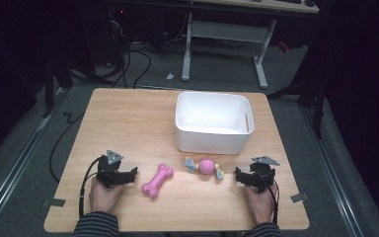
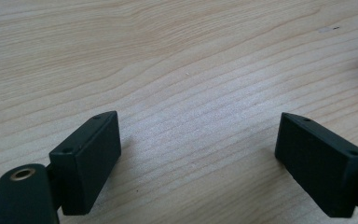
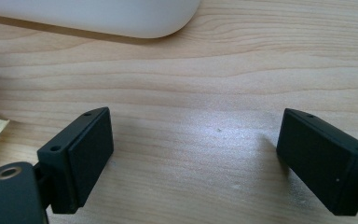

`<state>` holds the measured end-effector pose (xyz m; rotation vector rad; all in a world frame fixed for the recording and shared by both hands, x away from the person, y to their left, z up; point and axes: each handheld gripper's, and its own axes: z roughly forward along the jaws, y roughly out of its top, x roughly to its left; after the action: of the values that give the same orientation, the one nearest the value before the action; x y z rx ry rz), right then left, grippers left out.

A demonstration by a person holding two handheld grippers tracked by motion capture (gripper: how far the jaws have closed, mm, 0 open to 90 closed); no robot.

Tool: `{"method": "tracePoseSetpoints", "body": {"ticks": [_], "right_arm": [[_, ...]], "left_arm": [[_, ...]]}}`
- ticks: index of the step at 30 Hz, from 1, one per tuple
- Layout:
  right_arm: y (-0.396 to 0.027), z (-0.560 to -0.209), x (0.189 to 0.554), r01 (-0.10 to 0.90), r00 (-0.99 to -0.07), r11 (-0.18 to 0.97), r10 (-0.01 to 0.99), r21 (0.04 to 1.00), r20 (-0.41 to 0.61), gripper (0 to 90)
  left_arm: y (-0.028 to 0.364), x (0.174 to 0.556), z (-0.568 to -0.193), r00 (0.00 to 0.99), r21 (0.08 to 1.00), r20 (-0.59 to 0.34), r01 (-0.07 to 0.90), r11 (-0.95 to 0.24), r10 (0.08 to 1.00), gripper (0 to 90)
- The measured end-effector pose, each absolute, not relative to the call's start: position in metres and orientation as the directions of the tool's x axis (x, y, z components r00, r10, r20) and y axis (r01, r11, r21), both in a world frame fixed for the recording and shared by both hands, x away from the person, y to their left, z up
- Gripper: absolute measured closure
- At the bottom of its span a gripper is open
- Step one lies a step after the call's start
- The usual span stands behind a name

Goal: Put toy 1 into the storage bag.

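Nearest the person, the left hand-held gripper [image 1: 128,176] and the right hand-held gripper [image 1: 241,176] rested on the wooden counter [image 1: 128,118], both with jaws spread wide and nothing between them. Between them lay a pink bone-shaped toy [image 1: 157,181] just beside the left one, and a pink ball toy with blue and yellow ends [image 1: 205,167] near the right. Beyond stood a white bin [image 1: 212,139], with nothing blocking the toys.

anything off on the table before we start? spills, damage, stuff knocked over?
Nothing stands out. The white bin sits upright and looks empty. The pink bone toy and the pink ball rope toy lie flat in front of it, apart. Left gripper and right gripper rest open on the table; no spills.
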<state>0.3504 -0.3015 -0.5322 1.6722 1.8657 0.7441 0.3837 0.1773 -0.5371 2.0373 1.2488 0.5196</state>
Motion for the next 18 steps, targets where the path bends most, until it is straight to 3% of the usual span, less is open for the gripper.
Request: {"method": "tracePoseSetpoints", "body": {"ticks": [18], "right_arm": [[-0.300,-0.532,0.350,0.701,-0.119,0.098,0.993,0.706,-0.019,14.6]], "left_arm": [[0.183,0.376,-0.519,0.522,0.735,-0.037,0.592,-0.331,0.852,15.3]]}}
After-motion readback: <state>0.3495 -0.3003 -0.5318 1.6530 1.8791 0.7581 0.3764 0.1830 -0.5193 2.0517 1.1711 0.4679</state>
